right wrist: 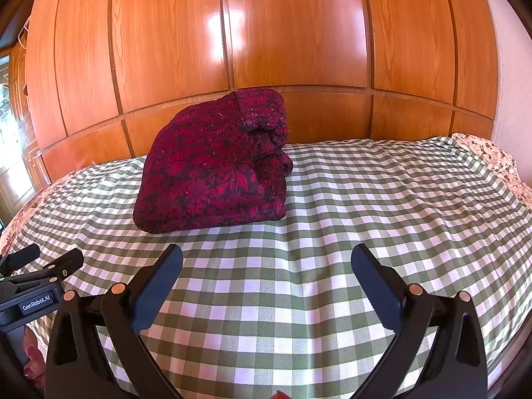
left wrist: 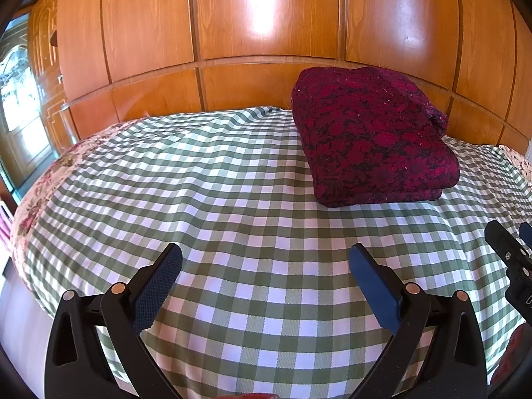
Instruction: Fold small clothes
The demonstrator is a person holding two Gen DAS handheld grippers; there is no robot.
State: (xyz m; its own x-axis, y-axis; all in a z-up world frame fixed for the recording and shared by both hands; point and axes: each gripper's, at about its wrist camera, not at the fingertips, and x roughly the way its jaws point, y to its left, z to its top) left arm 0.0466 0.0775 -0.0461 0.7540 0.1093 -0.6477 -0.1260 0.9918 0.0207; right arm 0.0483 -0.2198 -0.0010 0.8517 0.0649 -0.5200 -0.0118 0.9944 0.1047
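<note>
Left gripper [left wrist: 266, 259] and right gripper [right wrist: 266, 259]: jaws spread, empty, above green-white checked bedsheet [left wrist: 232, 199]. Folded dark-red floral cloth [right wrist: 216, 166] rests beyond, near wooden panelled wall [left wrist: 266, 16].

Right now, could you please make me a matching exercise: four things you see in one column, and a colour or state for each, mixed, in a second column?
Things:
1. folded cloth
2. bed cover
3. wardrobe
4. left hand-held gripper

Colour or state:
a. glossy orange wood
b. open, holding nothing
c. dark red, flower pattern
d. green and white checks

Pairs: 1-c, 2-d, 3-a, 4-b
</note>
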